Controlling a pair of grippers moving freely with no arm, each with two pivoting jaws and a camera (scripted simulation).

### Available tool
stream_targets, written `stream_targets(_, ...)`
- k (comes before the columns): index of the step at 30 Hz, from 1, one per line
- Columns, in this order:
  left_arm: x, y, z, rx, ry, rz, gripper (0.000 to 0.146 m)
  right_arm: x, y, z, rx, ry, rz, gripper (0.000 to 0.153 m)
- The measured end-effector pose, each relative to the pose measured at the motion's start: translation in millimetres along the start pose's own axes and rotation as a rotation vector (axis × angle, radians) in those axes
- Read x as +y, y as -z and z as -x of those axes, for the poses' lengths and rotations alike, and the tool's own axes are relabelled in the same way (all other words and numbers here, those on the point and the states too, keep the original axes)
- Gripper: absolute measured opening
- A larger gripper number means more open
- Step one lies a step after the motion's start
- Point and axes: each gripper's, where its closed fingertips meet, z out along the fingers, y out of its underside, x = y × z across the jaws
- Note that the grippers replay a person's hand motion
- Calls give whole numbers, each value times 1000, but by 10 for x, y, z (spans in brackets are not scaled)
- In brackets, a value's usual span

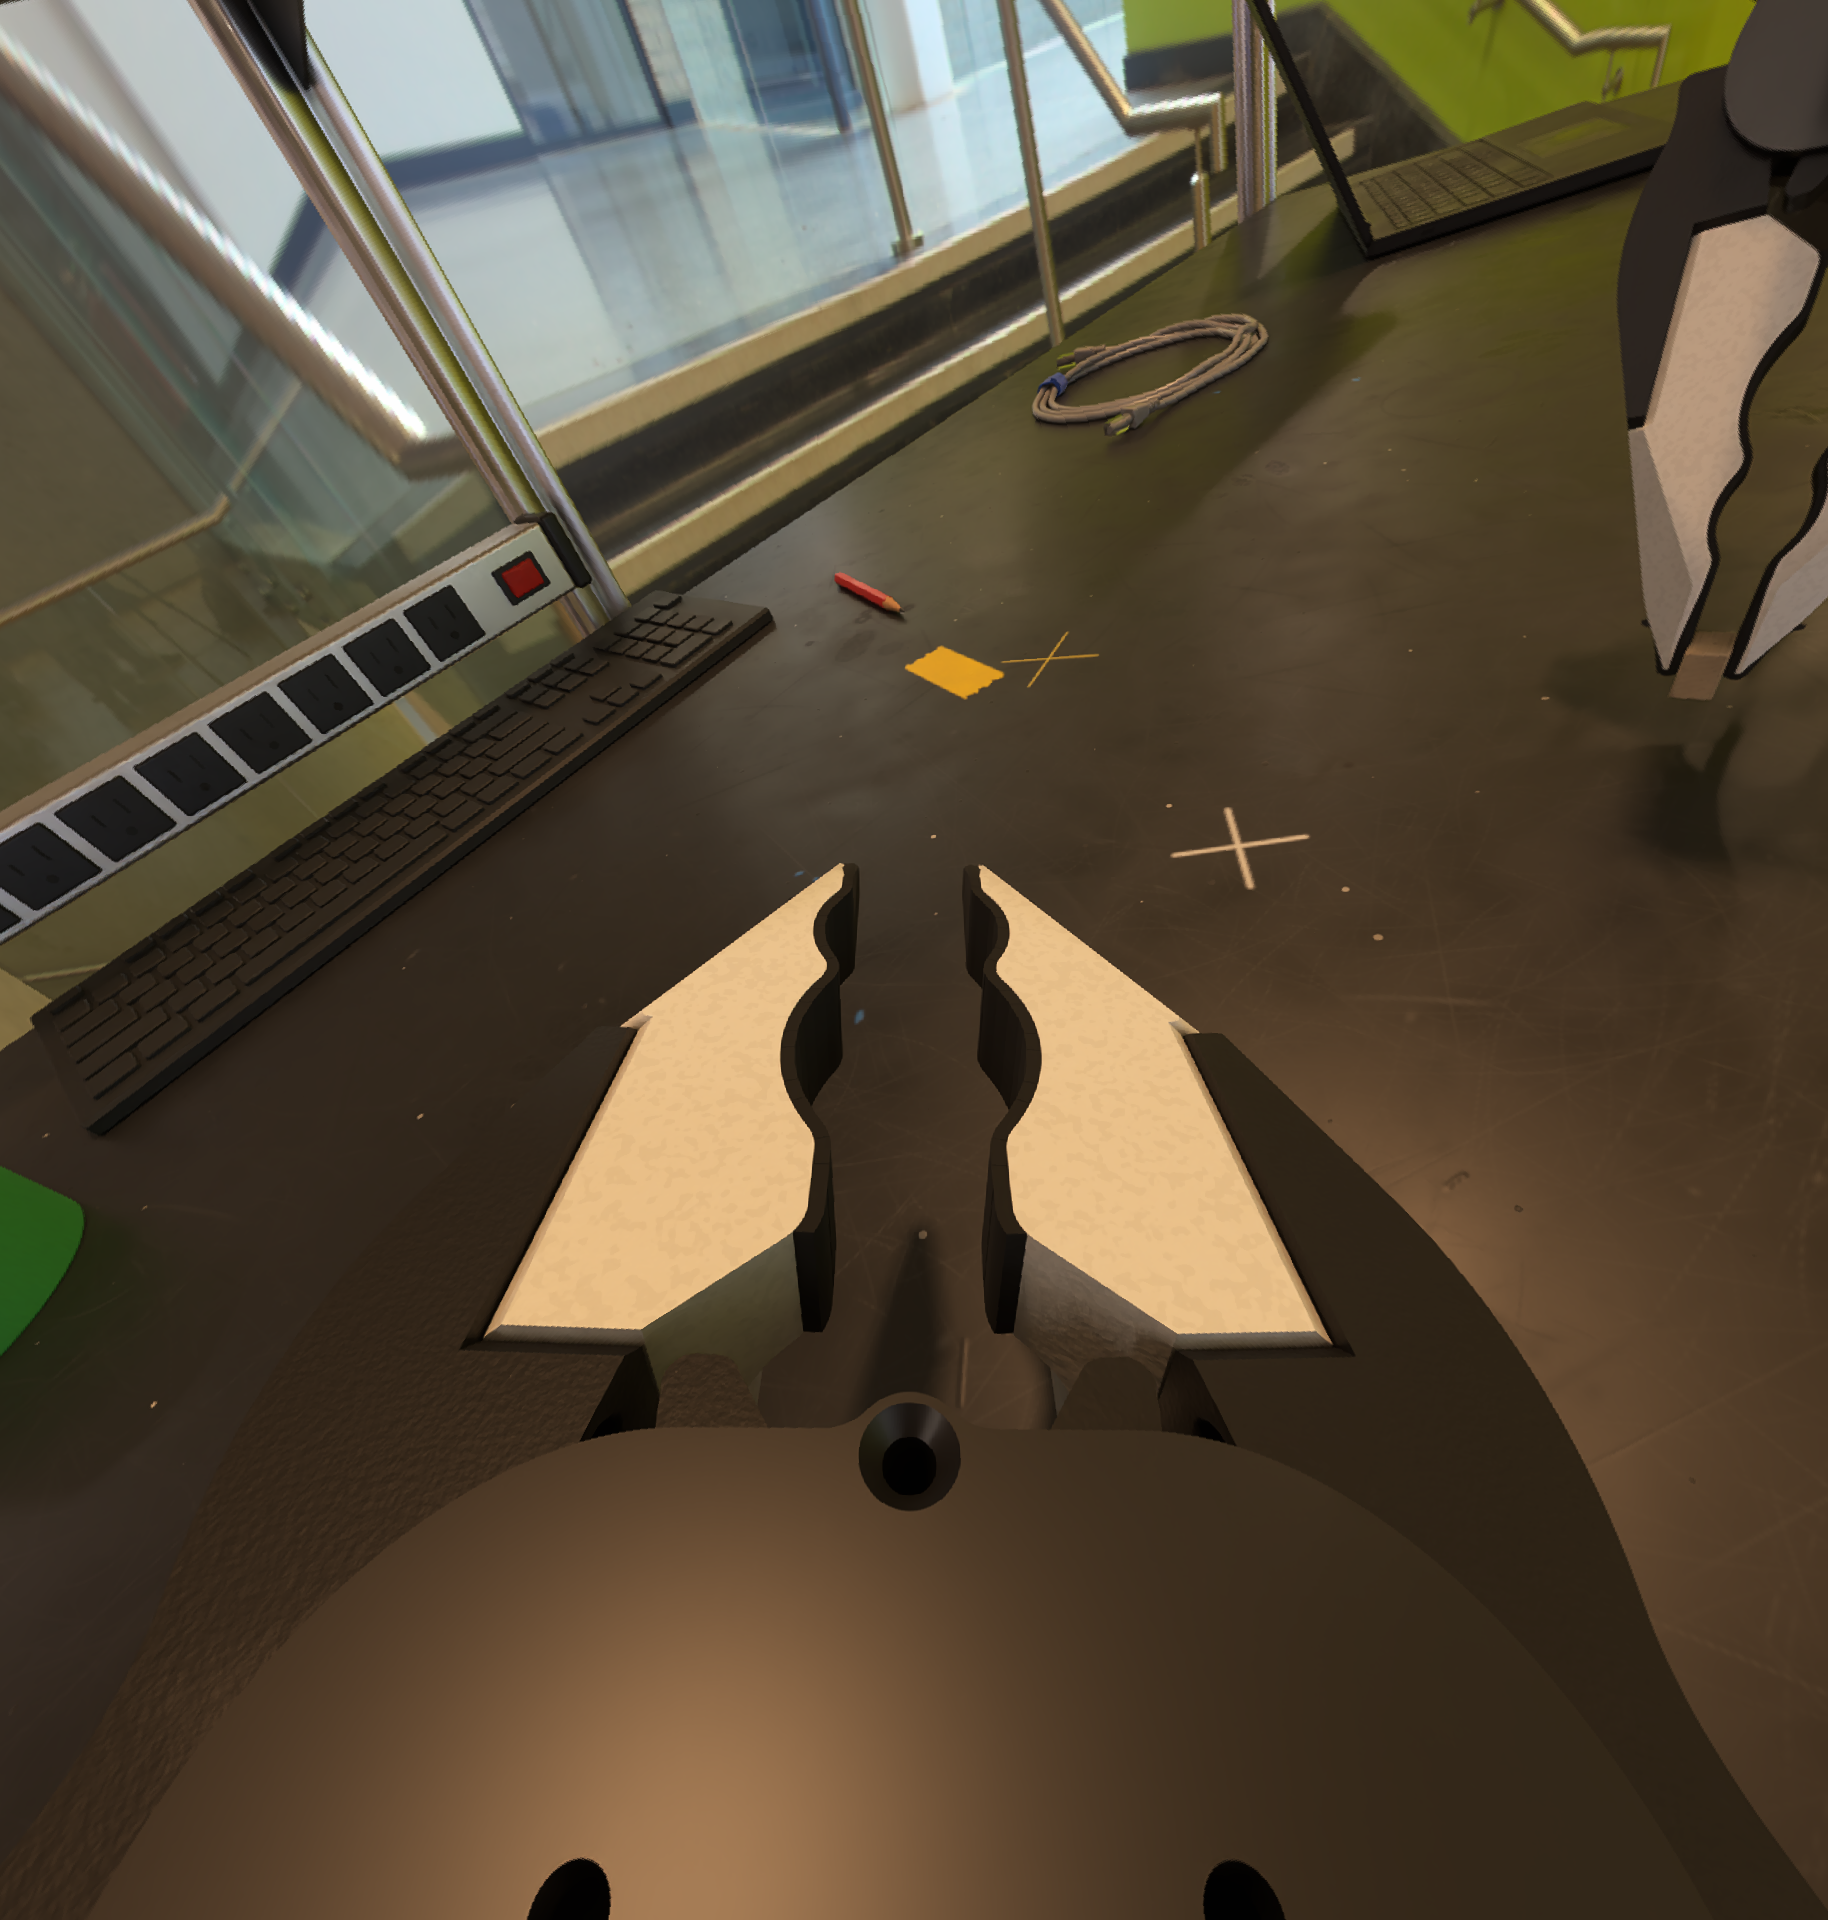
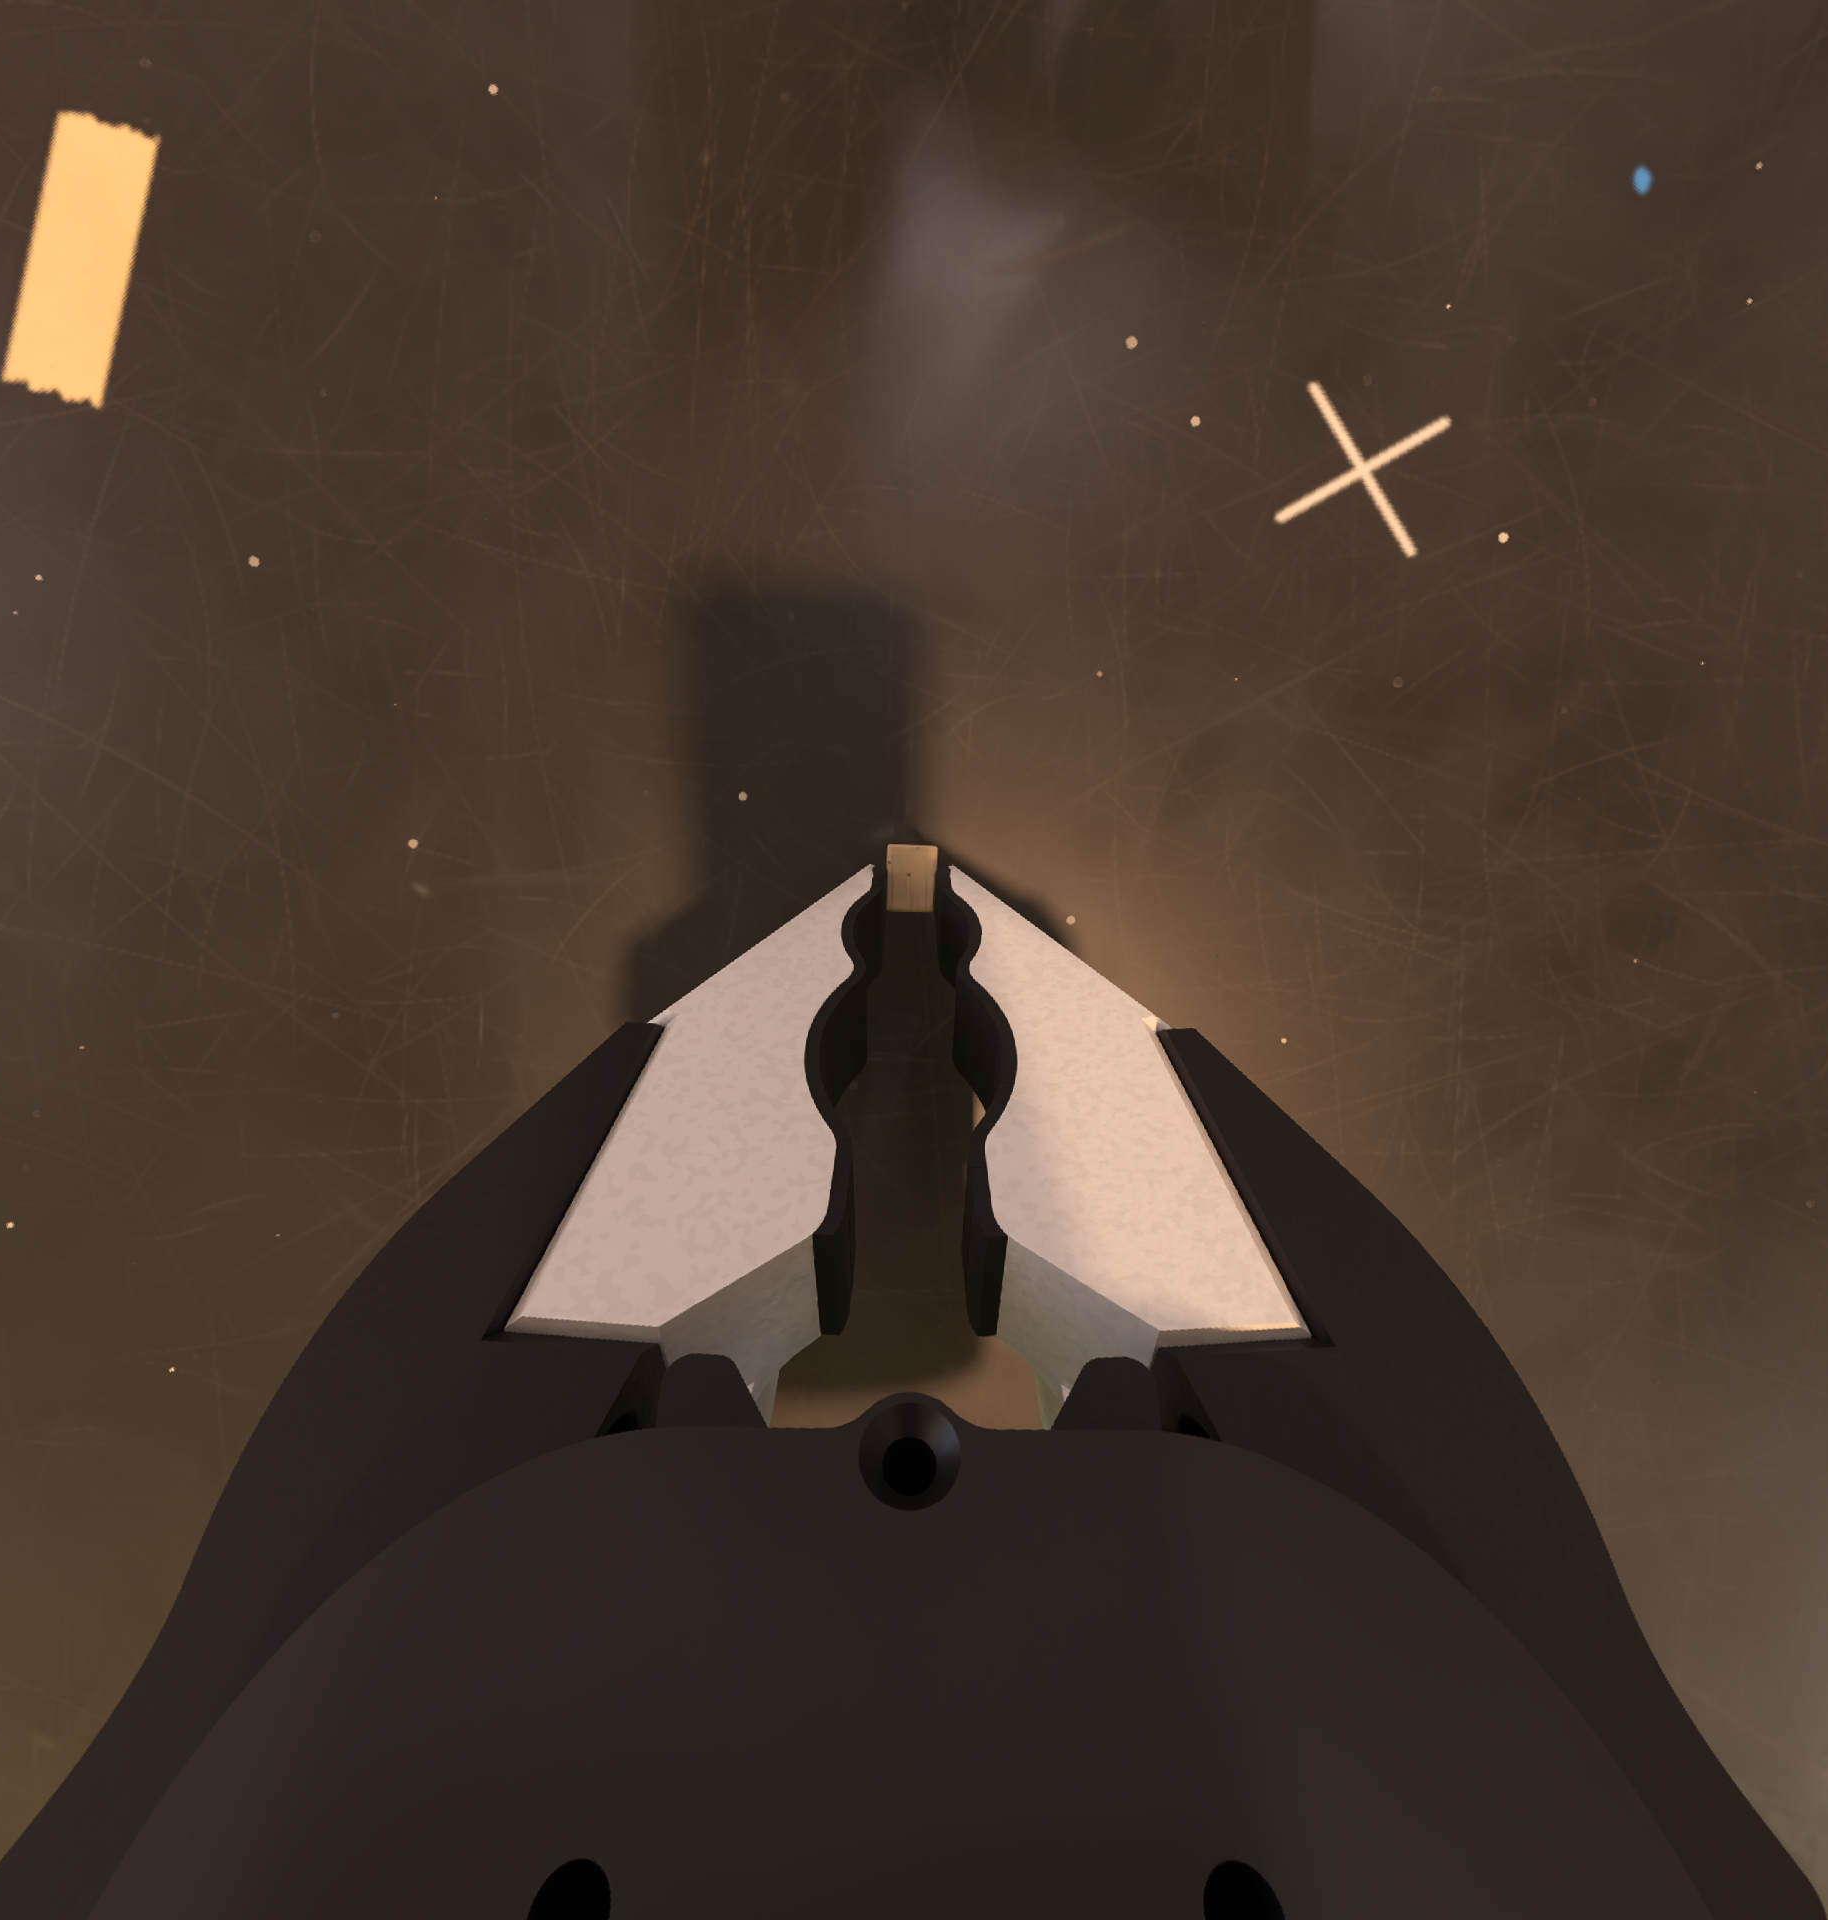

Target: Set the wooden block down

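**Q:** Between the fingertips of the right gripper, what is present?

**A:** The wooden block. Both fingers are closed narrowly on it, one on each side, and its pale end shows just past the tips. The left wrist view shows the same right gripper pointing down, with the wooden block projecting below the tips, close above the dark table. Contact between block and surface cannot be confirmed.

**Q:** State of the left gripper?

**A:** Fingers parted by a moderate gap, nothing between them. It sits low over the table, aimed along the surface.

**Q:** What lies on the table around the right gripper?

**A:** The scratched table carries the gripper's shadow directly ahead of the tips. A pale cross mark lies ahead to the right, and an orange tape strip lies far ahead to the left.

**Q:** And around the left gripper?

**A:** A pale cross mark lies just ahead to the right. Farther ahead are an orange tape strip touching a thin yellow cross mark, and a red pencil beyond them. A black keyboard runs along the left edge, with a power strip behind it. A green object sits at the left border. A coiled cable and an open laptop lie at the far end.
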Motion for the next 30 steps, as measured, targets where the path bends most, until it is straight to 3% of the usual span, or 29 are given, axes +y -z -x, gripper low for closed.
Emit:
stream_targets(24,-24,25,1,14,34,-15,20,-21,16,-2,-22,-48,-39,8)
stream_targets(27,-94,2,-144,64,24,-23,20,7,110,-45,28,-85,-79,8)
stream_targets(30,-251,-81,-576,259,119,-1,20,57,222,-79,70,-184,-180,8)
